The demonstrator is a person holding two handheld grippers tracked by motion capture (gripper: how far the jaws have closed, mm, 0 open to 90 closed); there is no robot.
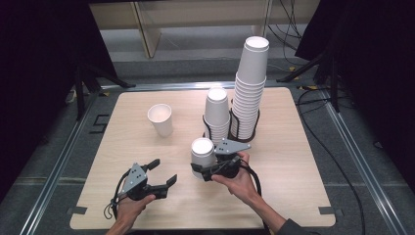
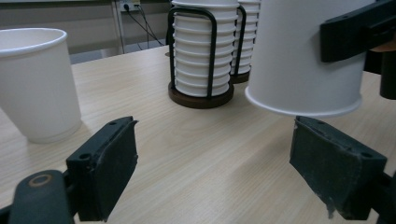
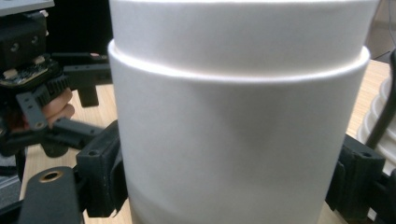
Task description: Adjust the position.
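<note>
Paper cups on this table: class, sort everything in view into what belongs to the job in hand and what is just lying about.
In the job: upside-down paper cups clamped in the right hand-held gripper; open left hand-held gripper.

Lying about: upright paper cup; short cup stack; tall cup stack; wire rack; floor cables.

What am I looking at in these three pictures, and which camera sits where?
A person at a wooden table holds a two-jaw tool in each hand. The high view looks down from above; the other two cameras ride on the tools and look along their black jaws. The right hand-held gripper is clamped on a white paper cup turned upside down, whose rim hangs just above the wood in the left gripper view. The left hand-held gripper is open and empty. Also on the table: one upright cup and two stacks of upside-down cups in a wire holder.
</note>
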